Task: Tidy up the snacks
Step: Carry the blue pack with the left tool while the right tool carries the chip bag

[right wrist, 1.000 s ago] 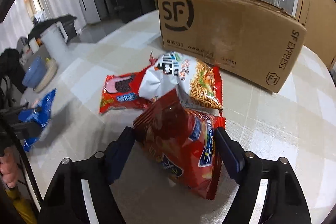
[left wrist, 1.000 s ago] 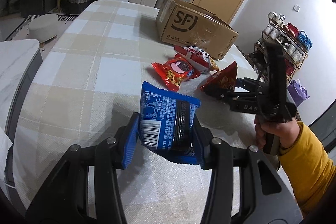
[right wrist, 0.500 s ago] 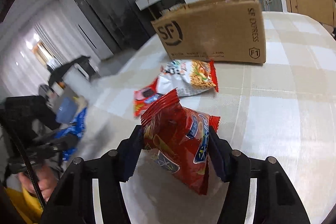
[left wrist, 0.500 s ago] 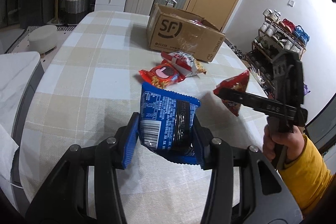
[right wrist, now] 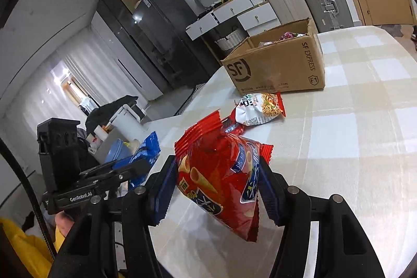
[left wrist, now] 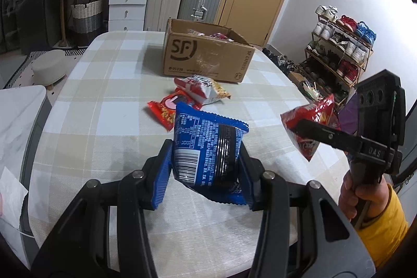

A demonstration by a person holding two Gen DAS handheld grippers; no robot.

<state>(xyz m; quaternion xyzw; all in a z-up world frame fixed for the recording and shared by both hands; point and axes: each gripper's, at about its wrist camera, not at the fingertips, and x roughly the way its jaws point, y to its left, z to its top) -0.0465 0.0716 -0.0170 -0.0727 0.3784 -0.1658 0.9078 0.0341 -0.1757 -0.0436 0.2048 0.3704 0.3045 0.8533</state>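
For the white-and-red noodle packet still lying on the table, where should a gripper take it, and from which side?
Grip the noodle packet across its puffed middle, coming from above on the near side. It lies flat, its left end overlaps the red cookie packet, and the cardboard box stands close behind.

Blue cookie packet (left wrist: 206, 147): upright, barcode side facing camera, raised above the checked table (left wrist: 104, 85). Red cone-snack bag (right wrist: 221, 184): crinkled, tilted, also raised above it. Red cookie packet (left wrist: 166, 111) and white-red noodle bag (left wrist: 203, 89): flat, overlapping, just before the open cardboard box (left wrist: 206, 57), which contains further snacks.
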